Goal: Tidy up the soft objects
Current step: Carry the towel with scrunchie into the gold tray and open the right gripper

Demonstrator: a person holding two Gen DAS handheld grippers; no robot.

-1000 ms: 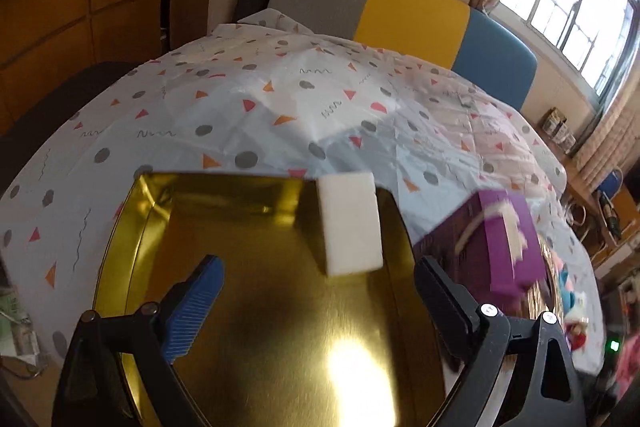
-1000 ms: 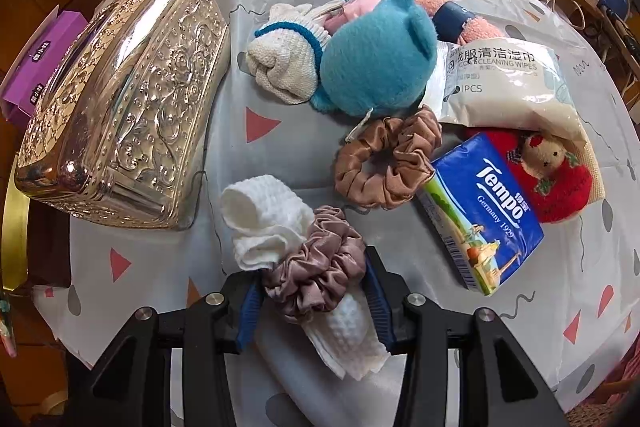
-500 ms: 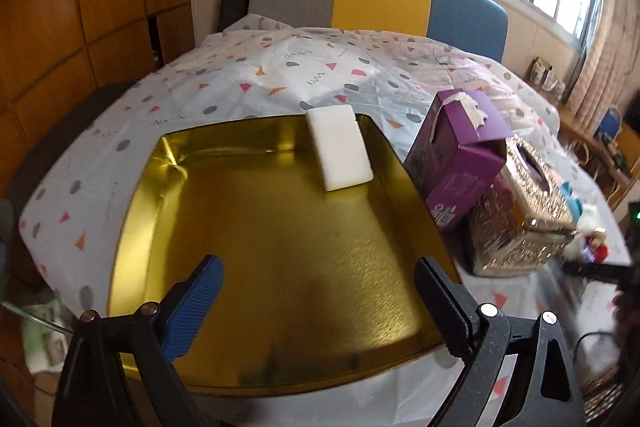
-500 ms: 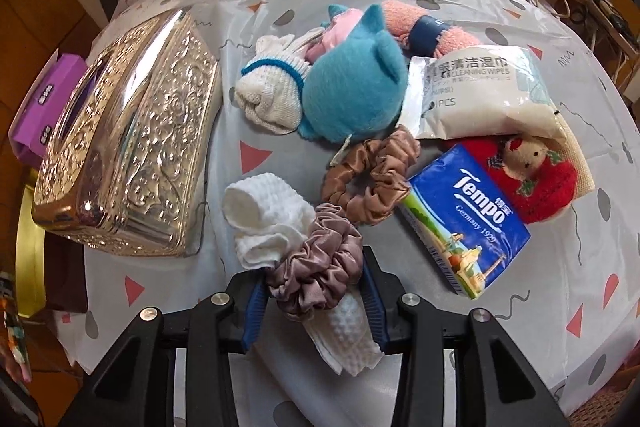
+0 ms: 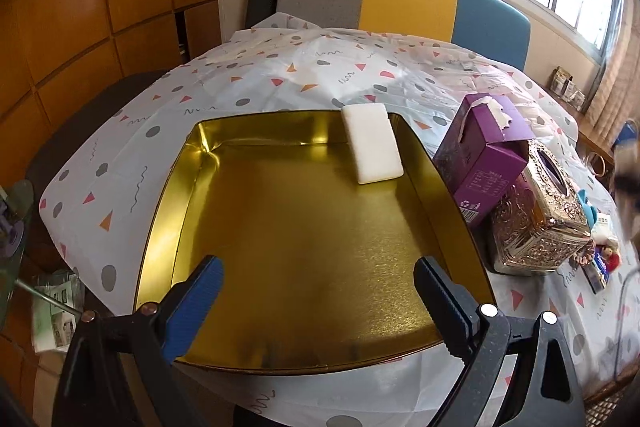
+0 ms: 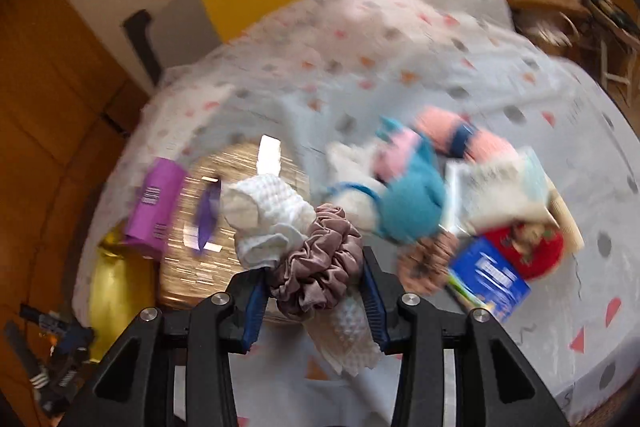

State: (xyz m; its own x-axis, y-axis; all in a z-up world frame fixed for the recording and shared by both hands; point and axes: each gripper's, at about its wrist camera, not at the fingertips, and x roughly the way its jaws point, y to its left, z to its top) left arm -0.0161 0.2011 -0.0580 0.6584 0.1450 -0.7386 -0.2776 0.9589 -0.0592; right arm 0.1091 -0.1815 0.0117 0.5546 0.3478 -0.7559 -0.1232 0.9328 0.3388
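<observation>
While my right tool [image 6: 316,281] is clamped on the mauve scrunchie [image 6: 320,263], a white waffle cloth [image 6: 268,219] comes up with it, bunched to the left of the scrunchie and trailing below the pads; I judge the cloth is caught in the same pinch, because it lies against the scrunchie rather than on the counter [image 6: 540,99]. The right wrist view is smeared, so I read this as a carry in progress, high above the pile.

My left tool [image 5: 320,291] is spread wide and holds nothing, hovering over the near end of the gold tray [image 5: 168,211]. I keep it there, I think, because the tray is where soft things go: a white sponge [image 5: 374,147] leans on its far rim, partly inside.

Beside the tray stand a purple tissue box [image 5: 480,163] and an ornate metal tissue holder [image 5: 536,219], touching each other. These block the straight path from the pile, which is why I lift high.

Left on the counter are the blue plush [image 6: 412,211], a brown scrunchie [image 6: 428,259], a blue tissue pack [image 6: 492,283] and a red plush [image 6: 528,247].
</observation>
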